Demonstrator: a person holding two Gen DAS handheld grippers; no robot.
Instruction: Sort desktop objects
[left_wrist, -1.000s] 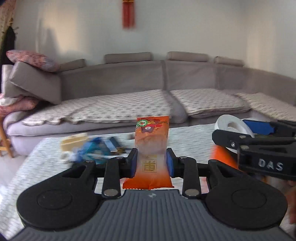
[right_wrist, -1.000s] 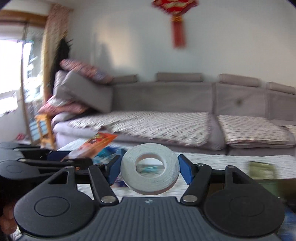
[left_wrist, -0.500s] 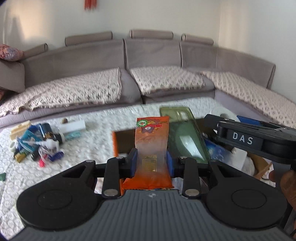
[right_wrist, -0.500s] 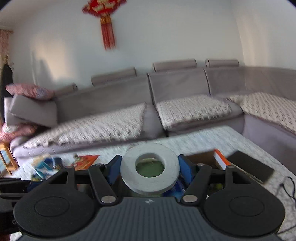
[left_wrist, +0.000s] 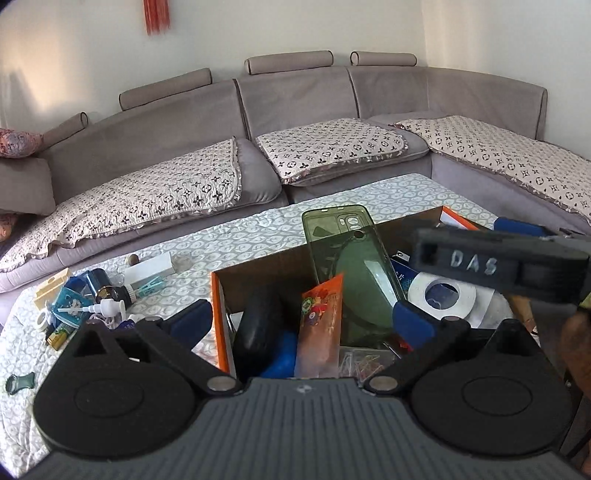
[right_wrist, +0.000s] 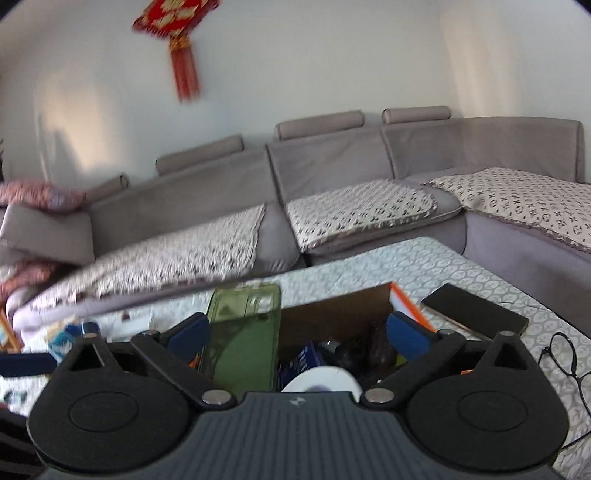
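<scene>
Now both claws, left claw (left_wrist: 302, 323) and right claw (right_wrist: 297, 334), have just sprung wide over the box (left_wrist: 217, 295); the light, crinkly snack packet (left_wrist: 320, 325) and stiff tape roll (left_wrist: 441, 297) lie inside, unheld.

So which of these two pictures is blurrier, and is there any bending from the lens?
Right wrist view is blurrier: the red wall ornament and the sofa covers smear, mostly toward the left. Left wrist view is crisper, with the cardboard box edges and the orange snack packet sharp. Both bow the sofa line like a fisheye, with dark corners.
</scene>
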